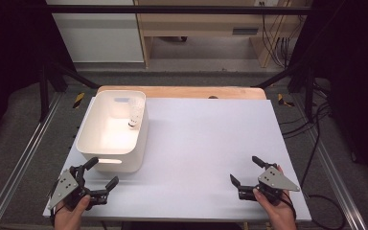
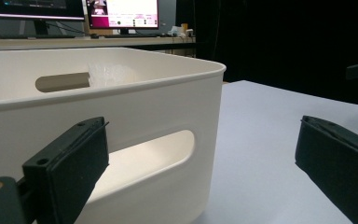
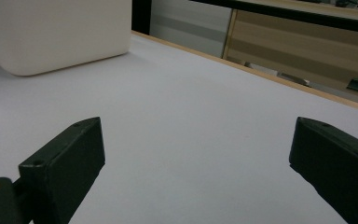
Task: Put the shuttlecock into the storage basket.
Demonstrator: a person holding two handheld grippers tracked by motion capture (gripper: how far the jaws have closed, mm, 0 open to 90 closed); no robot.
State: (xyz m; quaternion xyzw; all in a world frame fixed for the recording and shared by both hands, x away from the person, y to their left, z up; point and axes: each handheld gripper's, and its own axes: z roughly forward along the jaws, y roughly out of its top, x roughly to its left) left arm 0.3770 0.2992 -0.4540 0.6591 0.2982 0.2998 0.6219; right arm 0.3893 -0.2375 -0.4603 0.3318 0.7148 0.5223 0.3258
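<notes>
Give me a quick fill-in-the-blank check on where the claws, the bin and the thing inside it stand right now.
1. The shuttlecock lies inside the white ____.
2. The bin stands nearest the ____ claw.
3. The jaws of the right claw are ____, with nothing between them.
4. Both claws hover over the table at its ____ edge, by the person's hands.

Missing words: bin; left; open; near

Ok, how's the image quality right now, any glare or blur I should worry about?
High view: the bin floor glares bright, washing out detail around the shuttlecock. Left gripper view: the near tool pads are soft, the bin's handle slot glows. Right gripper view: background blurred, table evenly lit.
</notes>
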